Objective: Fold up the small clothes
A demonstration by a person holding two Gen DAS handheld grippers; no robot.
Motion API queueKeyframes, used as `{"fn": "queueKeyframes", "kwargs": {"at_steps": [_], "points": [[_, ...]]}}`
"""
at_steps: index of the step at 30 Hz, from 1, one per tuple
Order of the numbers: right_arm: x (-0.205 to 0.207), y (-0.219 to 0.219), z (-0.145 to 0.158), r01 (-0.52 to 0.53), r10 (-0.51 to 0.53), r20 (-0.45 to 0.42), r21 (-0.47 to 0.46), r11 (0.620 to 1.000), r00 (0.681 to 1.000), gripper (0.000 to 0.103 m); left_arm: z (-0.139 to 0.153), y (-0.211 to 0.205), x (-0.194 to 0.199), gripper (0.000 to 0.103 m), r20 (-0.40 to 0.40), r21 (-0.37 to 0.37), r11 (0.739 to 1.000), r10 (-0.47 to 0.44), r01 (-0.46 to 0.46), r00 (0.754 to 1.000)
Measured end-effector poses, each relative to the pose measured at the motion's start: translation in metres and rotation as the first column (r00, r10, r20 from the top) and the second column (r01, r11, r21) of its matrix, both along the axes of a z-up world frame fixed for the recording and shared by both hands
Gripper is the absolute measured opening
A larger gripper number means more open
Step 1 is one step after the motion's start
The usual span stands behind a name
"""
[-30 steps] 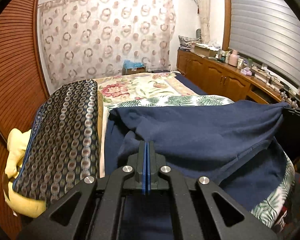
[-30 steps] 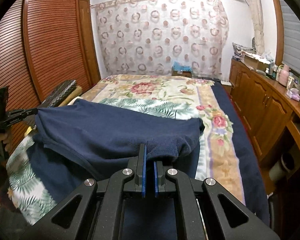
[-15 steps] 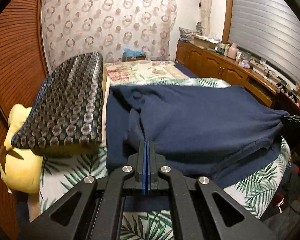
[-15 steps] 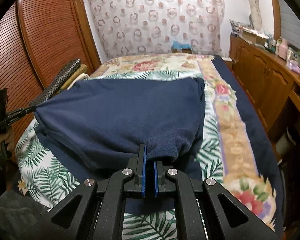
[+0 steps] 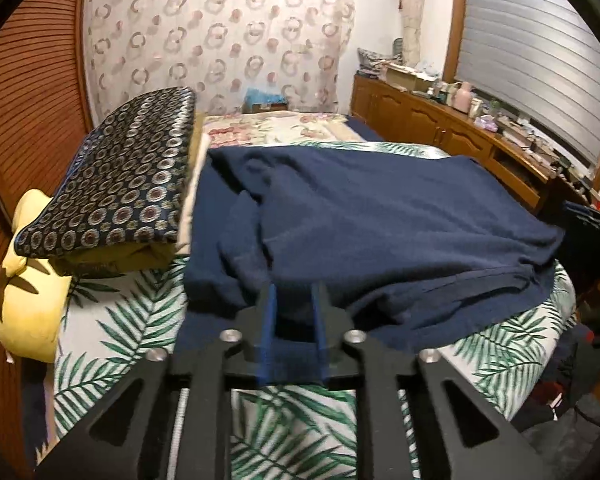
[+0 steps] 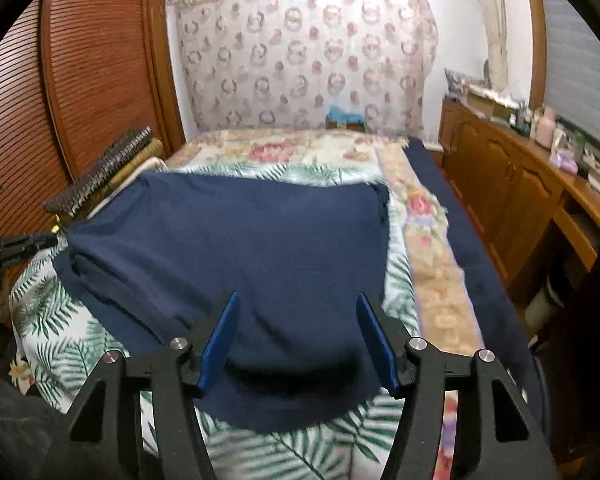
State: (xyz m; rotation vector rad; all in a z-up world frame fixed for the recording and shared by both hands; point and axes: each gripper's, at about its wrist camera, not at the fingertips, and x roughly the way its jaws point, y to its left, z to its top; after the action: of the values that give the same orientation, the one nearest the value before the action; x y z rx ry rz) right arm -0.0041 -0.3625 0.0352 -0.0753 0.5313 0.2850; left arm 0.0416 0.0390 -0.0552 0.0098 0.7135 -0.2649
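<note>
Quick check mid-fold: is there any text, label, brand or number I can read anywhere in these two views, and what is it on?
None readable.
Navy garment: no tag or print showing.
Bottles and boxes on the wooden sideboard: any labels are too small and blurred to read.
Blue box at the far end of the bed: no legible marking.
Left gripper and right gripper: no lettering visible.

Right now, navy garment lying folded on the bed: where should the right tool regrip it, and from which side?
Judgement: take the navy garment at its far right corner, coming in from the right over the floral bedspread. There the edge lies flat and clear, with nothing against it. The right tool is opening over the near hem without pinching it.
</note>
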Motion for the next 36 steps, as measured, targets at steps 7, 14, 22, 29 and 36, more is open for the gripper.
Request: {"fn": "queueKeyframes", "kwargs": {"at_steps": [7, 14, 22, 29, 36], "points": [[0.02, 0.039, -0.014, -0.052, 0.051, 0.038, 0.022, 0.998, 0.998, 0.063, -0.007, -0.013, -0.008, 0.041, 0.002, -0.021, 0.999, -0.036, 0.036, 0.999], [0.035, 0.063, -0.033, -0.058, 0.058, 0.016, 0.027, 0.998, 0.998, 0.062, -0.02, -0.025, -0.013, 0.041, -0.034, -0.002, 0.998, -0.056, 0.056, 0.998], [0.051, 0.066, -0.042, -0.092, 0.093, -0.04, 0.028, 0.995, 0.995, 0.062, -0.026, -0.023, -0.017, 0.041, -0.053, -0.004, 0.999, -0.053, 0.053, 0.997], [0.053, 0.053, -0.033, -0.083, 0.087, -0.073, 0.057, 0.995, 0.993, 0.062, -0.035, -0.023, -0.018, 0.041, -0.079, -0.001, 0.999, -0.045, 0.045, 0.996], [0.05, 0.054, -0.045, -0.106, 0.112, -0.121, 0.05, 0.993, 0.986, 0.063, -0.035, -0.015, -0.018, 0.041, -0.084, -0.007, 1.0, -0.022, 0.021, 0.996]]}}
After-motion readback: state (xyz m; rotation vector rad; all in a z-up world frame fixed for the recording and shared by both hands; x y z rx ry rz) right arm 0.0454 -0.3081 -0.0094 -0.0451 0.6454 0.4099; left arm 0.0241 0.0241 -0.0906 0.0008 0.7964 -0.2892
